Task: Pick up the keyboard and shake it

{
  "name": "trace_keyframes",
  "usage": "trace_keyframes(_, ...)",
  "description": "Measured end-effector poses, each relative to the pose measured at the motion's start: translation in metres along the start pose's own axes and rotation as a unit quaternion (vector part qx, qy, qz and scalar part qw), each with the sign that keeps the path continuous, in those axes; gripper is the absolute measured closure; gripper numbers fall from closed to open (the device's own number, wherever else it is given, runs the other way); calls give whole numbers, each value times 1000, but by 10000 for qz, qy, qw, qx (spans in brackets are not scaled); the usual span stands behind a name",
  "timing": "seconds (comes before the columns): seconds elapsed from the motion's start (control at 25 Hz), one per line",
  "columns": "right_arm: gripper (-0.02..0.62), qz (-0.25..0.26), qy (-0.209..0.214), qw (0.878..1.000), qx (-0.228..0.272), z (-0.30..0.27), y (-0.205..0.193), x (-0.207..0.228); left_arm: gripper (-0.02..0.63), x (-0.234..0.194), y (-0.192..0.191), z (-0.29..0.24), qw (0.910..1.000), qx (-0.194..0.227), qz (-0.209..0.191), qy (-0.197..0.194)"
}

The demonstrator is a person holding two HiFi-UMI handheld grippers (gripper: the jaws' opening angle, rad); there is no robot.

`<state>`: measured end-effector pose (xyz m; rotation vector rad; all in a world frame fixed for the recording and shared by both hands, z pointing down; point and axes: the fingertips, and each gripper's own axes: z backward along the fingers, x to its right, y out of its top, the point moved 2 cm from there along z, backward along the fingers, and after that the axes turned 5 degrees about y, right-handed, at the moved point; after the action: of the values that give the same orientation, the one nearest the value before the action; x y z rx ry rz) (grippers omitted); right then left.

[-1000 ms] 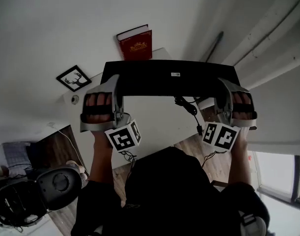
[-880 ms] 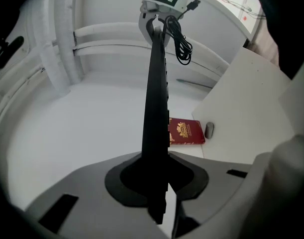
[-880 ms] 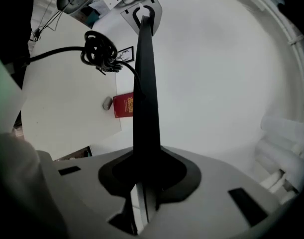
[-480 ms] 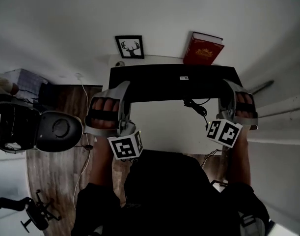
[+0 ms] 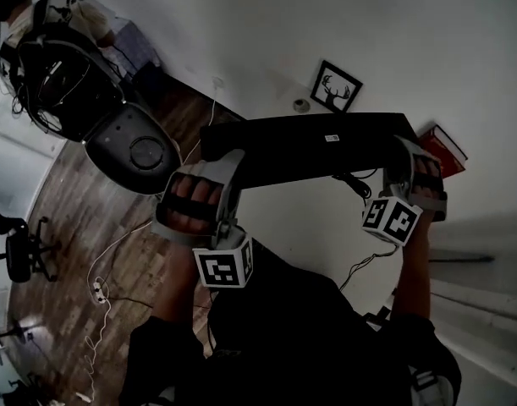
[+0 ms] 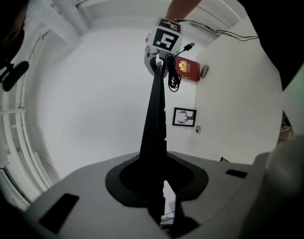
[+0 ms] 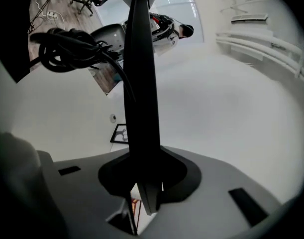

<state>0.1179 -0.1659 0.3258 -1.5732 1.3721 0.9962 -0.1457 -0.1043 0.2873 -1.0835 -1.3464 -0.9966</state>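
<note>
The black keyboard [image 5: 309,146] is off the white desk [image 5: 300,218] and in the air, its underside toward the head view. My left gripper [image 5: 217,161] is shut on its left end and my right gripper [image 5: 404,157] is shut on its right end. The keyboard's cable [image 5: 353,186] hangs in a loose coil near the right end. In the left gripper view the keyboard [image 6: 155,123] runs edge-on from my left gripper [image 6: 160,203] to the right gripper [image 6: 160,59]. In the right gripper view the keyboard [image 7: 141,83] rises edge-on from my right gripper [image 7: 142,193], the cable [image 7: 67,49] beside it.
A red book [image 5: 445,146], a framed deer picture [image 5: 336,87] and a small round object [image 5: 301,105] lie on the desk beyond the keyboard. A black office chair [image 5: 131,146] stands on the wooden floor at left, with cables [image 5: 97,290] below it. A person [image 5: 63,15] is at top left.
The head view has swung round, so chair and floor now fill the left side. The keyboard stays held at both ends and now slopes, its left end lower and nearer.
</note>
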Motion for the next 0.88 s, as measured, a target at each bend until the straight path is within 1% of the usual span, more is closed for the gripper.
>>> trace_keyframes(0.12, 506, 146, 33, 9987, 482, -17, 45, 11, 526, -11, -25, 24, 9988, -479, 28, 53)
trace_keyframes(0.24, 506, 182, 47, 9970, 745, -21, 81, 16, 525, -17, -47, 43, 9970, -760, 120, 60)
trace_keyframes(0.36, 505, 230, 2, 9962, 844, -23, 102, 16, 525, -13, -66, 46, 9946, -994, 284, 24)
trace_keyframes(0.52, 505, 390, 66, 9963, 759, -14, 116, 6, 520, 4, -96, 40, 9893, -1222, 745, -271)
trace_keyframes(0.6, 505, 449, 46, 9970, 632, -5, 114, 6, 520, 7, -103, 32, 9884, -1158, 917, -352)
trace_keyframes(0.72, 505, 515, 19, 9979, 389, 10, 99, 6, 515, 15, -104, 11, 9877, -879, 1180, -519)
trace_keyframes(0.8, 505, 530, 65, 9982, 289, 16, 85, 2, 511, 27, -99, -8, 9853, -647, 1399, -736)
trace_keyframes(0.88, 505, 515, 246, 9982, 201, 21, 69, -8, 504, 42, -91, -27, 9808, -421, 1603, -1032)
